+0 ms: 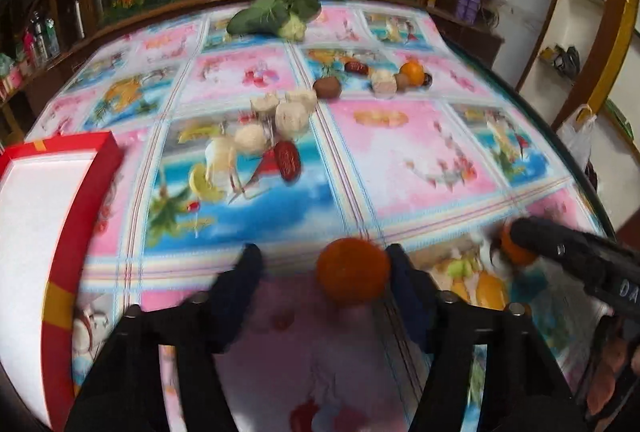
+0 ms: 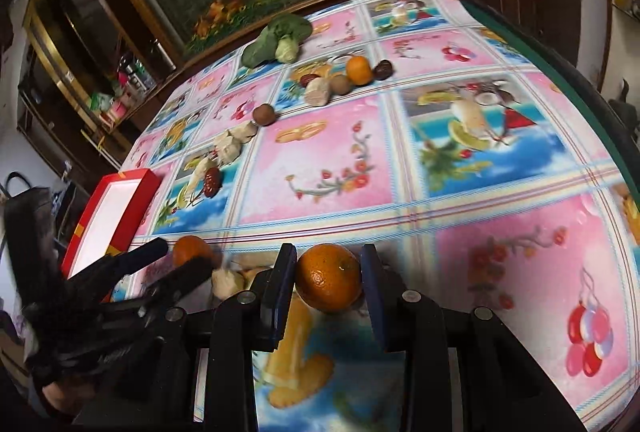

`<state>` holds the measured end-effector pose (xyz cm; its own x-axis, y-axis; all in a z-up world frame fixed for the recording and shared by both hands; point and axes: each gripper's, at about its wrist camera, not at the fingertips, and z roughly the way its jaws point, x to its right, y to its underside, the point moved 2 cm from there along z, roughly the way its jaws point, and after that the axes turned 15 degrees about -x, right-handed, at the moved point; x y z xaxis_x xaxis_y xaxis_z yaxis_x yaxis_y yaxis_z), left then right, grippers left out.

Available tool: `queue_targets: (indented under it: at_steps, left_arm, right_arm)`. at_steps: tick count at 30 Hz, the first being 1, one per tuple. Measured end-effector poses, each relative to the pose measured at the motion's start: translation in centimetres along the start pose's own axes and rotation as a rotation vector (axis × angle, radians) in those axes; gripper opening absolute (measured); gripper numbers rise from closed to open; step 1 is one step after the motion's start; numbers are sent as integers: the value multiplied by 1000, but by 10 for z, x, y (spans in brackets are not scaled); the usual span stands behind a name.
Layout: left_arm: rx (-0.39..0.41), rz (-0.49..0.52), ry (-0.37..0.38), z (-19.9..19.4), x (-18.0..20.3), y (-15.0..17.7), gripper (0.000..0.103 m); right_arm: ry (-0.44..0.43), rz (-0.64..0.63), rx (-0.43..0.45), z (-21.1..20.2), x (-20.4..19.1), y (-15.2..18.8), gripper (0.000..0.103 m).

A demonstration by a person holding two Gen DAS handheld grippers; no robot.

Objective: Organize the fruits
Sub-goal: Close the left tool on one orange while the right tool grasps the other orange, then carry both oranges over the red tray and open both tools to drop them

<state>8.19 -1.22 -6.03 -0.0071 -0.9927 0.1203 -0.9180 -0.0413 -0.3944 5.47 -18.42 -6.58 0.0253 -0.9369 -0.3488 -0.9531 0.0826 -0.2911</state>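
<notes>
In the left wrist view my left gripper is open; an orange lies between its fingers, against the right one, with a gap on the left. My right gripper is shut on a second orange just above the table. That gripper also shows at the right of the left wrist view. The left gripper and its orange show at the left of the right wrist view. A red box with a white inside sits at the table's left edge.
Farther back on the patterned tablecloth lie pale mushrooms, red dates, kiwis, another orange and a leafy green vegetable. A cabinet with a flower picture stands behind the table.
</notes>
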Motion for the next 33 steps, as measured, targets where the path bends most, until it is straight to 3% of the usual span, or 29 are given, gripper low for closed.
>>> queue_targets:
  at_steps: [1,8,20,33]
  left_arm:
    - [7,2,-2,0,3,1,31]
    - [28,-31,17,-9,-11,10,30]
    - [130,-120,43,-72,-56,46,30]
    - [195,-336,-69,-128,-135,99,31]
  right_arm:
    - [-8,2,1,0,1,0,34]
    - [-8,-21,22,-3,-6,0,34]
    - [51,-128,76,-19,-54,8,34]
    - [-32,-306,83,-11,-149,6,34]
